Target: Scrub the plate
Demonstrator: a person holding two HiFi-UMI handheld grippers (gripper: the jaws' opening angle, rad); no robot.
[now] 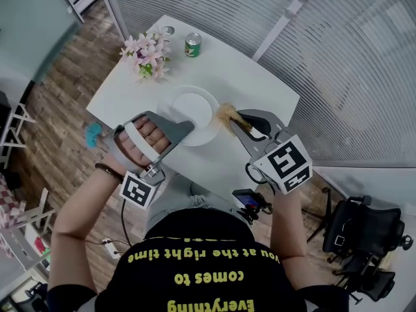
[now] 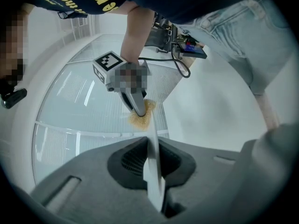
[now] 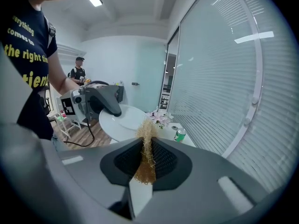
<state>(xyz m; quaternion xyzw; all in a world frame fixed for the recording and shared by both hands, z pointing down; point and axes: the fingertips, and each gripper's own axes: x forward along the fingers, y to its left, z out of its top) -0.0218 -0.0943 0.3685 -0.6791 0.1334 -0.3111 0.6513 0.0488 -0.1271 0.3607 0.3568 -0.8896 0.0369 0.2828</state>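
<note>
Round white plate [image 1: 195,109]: near the middle of the white worktop [image 1: 260,86], pinched at its near-left rim by the left claw [image 1: 179,130], which is closed tight on that thin edge. Cannot be told from these views whether lying flat on the worktop or lifted a little off it.

Right claw [image 1: 235,123]: closed on a tan fibrous scrubbing pad [image 1: 226,114], poised at the plate's right rim and seemingly touching it there.

Judged as early in the scrub or partway through it. Both tools in place, pad at the edge only. No foam, water or soil visible on the plate, so no telling how much is already clean or how much of the face is left to cover.

Plate: smooth, glossy and hard-looking, with a shallow well and a broad rim, thin in profile between the claw's ridged dark pads.

Pad: coarse, wiry and loose-stranded, squashed flat where gripped and bushy beyond the grip.

Toward the far-left corner of the worktop, beyond the plate: a bunch of pink flowers [image 1: 146,54] and a green cylindrical can [image 1: 193,44].
</note>
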